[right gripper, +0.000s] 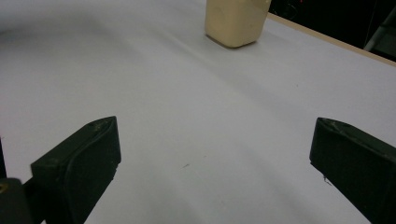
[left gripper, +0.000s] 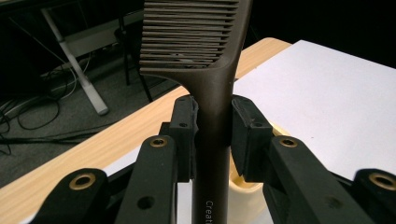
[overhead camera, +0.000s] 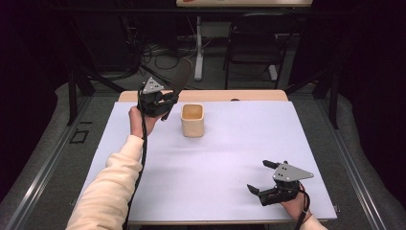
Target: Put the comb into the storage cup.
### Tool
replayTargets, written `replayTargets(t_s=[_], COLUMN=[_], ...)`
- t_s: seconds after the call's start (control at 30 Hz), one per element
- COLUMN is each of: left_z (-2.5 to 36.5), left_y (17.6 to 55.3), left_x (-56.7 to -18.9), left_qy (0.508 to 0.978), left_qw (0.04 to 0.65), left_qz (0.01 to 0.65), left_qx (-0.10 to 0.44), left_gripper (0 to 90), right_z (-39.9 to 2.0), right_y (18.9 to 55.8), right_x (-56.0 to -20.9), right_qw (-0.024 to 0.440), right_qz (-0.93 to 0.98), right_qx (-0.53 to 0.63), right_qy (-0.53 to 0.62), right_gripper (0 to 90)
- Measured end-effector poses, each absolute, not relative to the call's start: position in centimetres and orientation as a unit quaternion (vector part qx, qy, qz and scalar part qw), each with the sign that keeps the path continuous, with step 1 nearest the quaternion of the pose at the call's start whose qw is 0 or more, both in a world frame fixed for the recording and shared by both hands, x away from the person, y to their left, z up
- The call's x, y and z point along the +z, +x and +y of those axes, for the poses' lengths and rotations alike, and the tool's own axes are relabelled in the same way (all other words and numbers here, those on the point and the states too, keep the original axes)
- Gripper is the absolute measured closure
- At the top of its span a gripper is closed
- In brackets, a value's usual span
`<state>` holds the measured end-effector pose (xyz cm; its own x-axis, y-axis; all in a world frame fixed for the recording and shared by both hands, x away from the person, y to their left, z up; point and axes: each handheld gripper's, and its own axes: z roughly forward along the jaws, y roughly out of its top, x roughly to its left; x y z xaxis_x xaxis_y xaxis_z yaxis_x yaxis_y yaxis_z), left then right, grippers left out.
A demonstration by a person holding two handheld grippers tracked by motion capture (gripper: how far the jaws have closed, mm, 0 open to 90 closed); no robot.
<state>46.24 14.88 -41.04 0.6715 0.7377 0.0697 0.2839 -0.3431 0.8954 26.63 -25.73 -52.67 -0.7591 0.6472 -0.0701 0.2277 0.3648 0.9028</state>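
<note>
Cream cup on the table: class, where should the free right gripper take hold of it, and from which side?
Probably the cream cup by two opposite flat walls just under its rim, coming down from above. It stands upright with its mouth open, and its squarish, straight sides suit flat fingers. The right gripper is open with nothing between.

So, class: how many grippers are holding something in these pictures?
1. The left gripper, raised at the table's far left beside the cream cup, is shut on a dark comb. The right gripper, near the front right corner, is open and holds nothing.
</note>
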Motion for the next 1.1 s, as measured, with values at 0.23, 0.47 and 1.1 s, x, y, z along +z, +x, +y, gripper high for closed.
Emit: replayTargets(t_s=[0.23, 0.47, 1.1], left_z=[14.0, 13.4, 12.0], left_y=[46.6, 46.9, 47.9], left_x=[-40.6, -40.5, -41.0], left_qy=[0.781, 0.778, 0.770], left_qw=[0.481, 0.491, 0.510], left_qz=[0.315, 0.306, 0.293], left_qx=[0.244, 0.246, 0.248], left_gripper=[72.3, 72.3, 72.3], right_z=[-25.8, -25.7, -25.7], right_y=[26.6, 26.6, 26.7], right_x=[-52.7, -52.7, -52.8], right_qw=[0.213, 0.212, 0.211], right_qz=[0.798, 0.799, 0.799], right_qx=[0.493, 0.491, 0.491], right_qy=[0.274, 0.273, 0.275], right_gripper=[1.5, 1.6, 1.6])
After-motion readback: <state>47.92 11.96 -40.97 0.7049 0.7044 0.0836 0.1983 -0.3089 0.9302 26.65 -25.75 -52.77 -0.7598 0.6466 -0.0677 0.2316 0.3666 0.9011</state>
